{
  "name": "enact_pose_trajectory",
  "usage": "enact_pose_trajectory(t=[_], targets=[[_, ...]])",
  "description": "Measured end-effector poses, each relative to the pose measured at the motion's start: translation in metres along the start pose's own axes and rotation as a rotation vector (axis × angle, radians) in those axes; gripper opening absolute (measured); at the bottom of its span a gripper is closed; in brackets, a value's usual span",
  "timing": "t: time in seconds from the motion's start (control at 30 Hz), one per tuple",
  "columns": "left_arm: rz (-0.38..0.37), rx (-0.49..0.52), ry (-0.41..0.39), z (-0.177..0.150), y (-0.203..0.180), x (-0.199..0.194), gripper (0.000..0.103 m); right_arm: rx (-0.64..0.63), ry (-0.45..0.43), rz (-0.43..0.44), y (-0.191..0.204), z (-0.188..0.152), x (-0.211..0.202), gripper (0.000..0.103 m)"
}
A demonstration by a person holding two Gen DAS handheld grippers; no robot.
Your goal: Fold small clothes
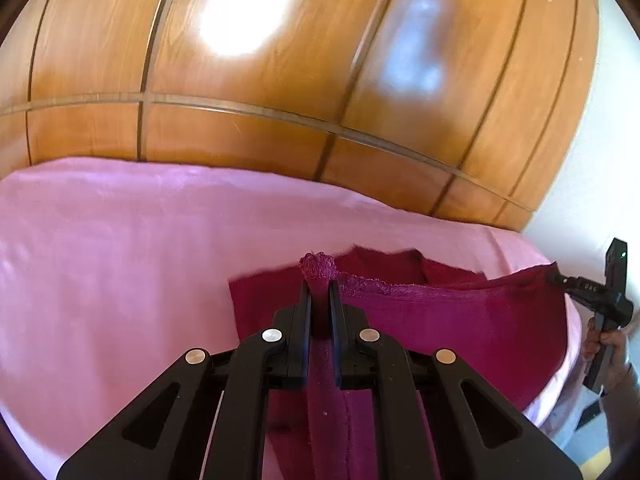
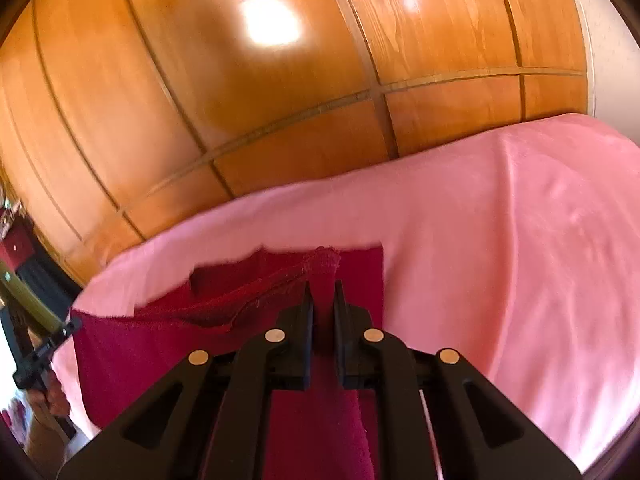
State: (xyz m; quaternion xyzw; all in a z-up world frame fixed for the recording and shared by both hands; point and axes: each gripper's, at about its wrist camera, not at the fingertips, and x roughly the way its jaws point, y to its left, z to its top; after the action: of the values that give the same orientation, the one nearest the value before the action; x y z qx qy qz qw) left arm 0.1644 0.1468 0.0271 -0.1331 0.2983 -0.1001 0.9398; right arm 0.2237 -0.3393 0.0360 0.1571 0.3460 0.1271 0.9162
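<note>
No brand, label or readable writing is showing anywhere in either view. The garment is looking like a small dark magenta knit piece with a lace-trimmed edge running along its top. It is lying partly on the pink sheet of a bed, with its upper edge being lifted clear of the sheet between the two claws.

The left claw is clenching a bunched corner of the lace edge, fabric puffing out above its fingertips. The right claw is likewise gripping the opposite corner of the garment, its jaws closed on the cloth. A hand is holding the right claw's handle at the picture's edge. Glossy wooden wardrobe panels are standing behind the bed.
</note>
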Motion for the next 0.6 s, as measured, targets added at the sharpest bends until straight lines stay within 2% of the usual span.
enact_pose_trajectory(t=[0.1, 0.27, 0.37, 0.53, 0.57, 0.6], targets=[[0.041, 0.001, 0.008, 0.02, 0.009, 0.025, 0.007, 0.008, 0.006, -0.02, -0.001, 0.026, 0.036, 0.007], [0.11, -0.017, 0.049, 0.042, 0.027, 0.079, 0.007, 0.003, 0.021, -0.072, -0.004, 0.049, 0.091, 0.007], [0.157, -0.012, 0.09, 0.045, 0.035, 0.113, 0.007, 0.001, 0.061, -0.111, -0.009, 0.052, 0.128, 0.007], [0.216, 0.0, 0.196, 0.039, 0.045, 0.162, 0.007, -0.004, 0.168, -0.176, -0.022, 0.037, 0.179, 0.008], [0.214, 0.002, 0.217, 0.037, 0.045, 0.167, 0.007, -0.004, 0.182, -0.185, -0.024, 0.034, 0.184, 0.009], [0.212, 0.0, 0.231, 0.035, 0.046, 0.169, 0.007, 0.002, 0.192, -0.185, -0.026, 0.032, 0.186, 0.016]])
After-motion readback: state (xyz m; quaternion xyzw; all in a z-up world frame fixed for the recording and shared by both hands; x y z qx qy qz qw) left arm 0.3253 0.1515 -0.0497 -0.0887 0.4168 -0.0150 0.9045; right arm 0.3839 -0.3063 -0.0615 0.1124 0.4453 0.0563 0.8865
